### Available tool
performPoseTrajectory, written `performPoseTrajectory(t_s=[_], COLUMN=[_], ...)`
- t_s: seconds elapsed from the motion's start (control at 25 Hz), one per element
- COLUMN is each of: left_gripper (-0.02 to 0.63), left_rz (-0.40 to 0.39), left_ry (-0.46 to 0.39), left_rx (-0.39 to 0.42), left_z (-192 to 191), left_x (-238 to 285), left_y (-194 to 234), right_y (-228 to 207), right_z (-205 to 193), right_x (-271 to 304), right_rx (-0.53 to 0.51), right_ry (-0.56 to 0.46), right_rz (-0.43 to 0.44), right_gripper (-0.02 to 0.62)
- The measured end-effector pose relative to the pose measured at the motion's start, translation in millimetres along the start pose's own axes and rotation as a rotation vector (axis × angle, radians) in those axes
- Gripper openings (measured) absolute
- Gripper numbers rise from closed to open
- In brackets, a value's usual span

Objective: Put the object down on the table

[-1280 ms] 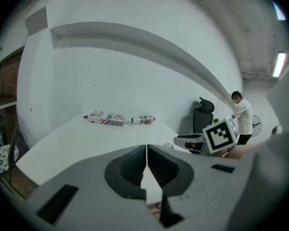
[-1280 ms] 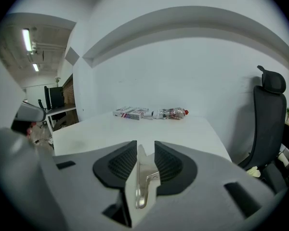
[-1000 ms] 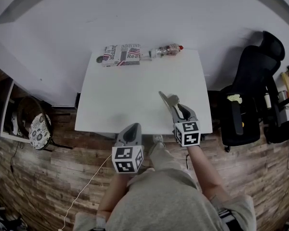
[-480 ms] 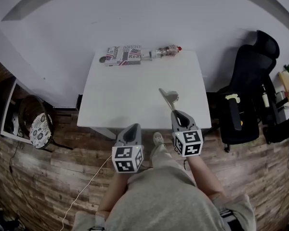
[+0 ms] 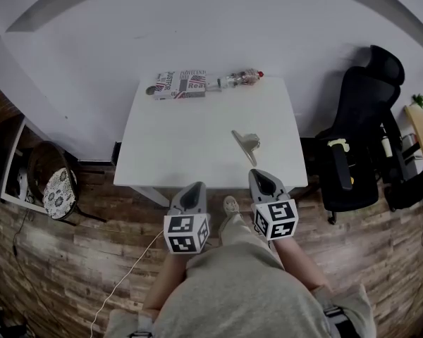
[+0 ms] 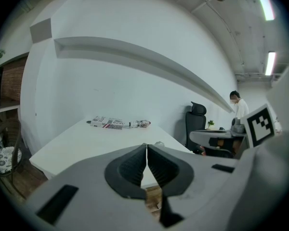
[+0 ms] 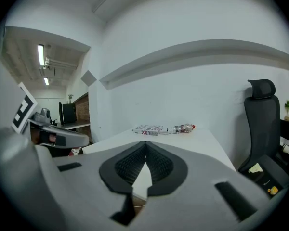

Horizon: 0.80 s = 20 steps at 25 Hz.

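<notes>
A small grey object (image 5: 245, 145) with a long thin blade-like end lies flat on the white table (image 5: 190, 146), right of centre, with nothing touching it. My right gripper (image 5: 260, 176) hangs at the table's near edge, a short way behind the object, shut and empty. In the right gripper view the pads (image 7: 145, 146) meet with nothing between them. My left gripper (image 5: 194, 186) is held off the near edge, also shut and empty (image 6: 146, 148). From the left gripper view, a bit of the grey object (image 6: 158, 144) shows just past the jaws.
A printed box (image 5: 181, 84) and a lying bottle (image 5: 242, 77) rest along the table's far edge by the wall. A black office chair (image 5: 359, 139) stands right of the table. A cushioned stool (image 5: 56, 192) sits at the left on the wood floor.
My right gripper has let go of the grey object, drawn back toward me to the table's near edge and shut. The object stays lying on the table. The left gripper has not moved.
</notes>
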State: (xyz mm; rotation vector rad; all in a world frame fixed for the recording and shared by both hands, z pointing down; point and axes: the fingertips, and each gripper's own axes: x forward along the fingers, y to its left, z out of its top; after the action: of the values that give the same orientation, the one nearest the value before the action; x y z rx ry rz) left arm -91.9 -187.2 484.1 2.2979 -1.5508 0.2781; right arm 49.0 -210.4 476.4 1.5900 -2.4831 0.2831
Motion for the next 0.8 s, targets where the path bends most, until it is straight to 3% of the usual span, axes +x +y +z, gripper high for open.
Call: performPoseTrajectory(t_s=[0.8], left_gripper=[0.009], left_rz=[0.008], left_ry=[0.012], left_rx=[-0.014], left_z=[-4.4], left_x=[-0.4], left_y=[7.9], right_y=[10.2], right_z=[7.8], right_x=[0.2], right_rx=[-0.018], right_ry=[-0.021], right_rz=[0.006], right_gripper=[0.000])
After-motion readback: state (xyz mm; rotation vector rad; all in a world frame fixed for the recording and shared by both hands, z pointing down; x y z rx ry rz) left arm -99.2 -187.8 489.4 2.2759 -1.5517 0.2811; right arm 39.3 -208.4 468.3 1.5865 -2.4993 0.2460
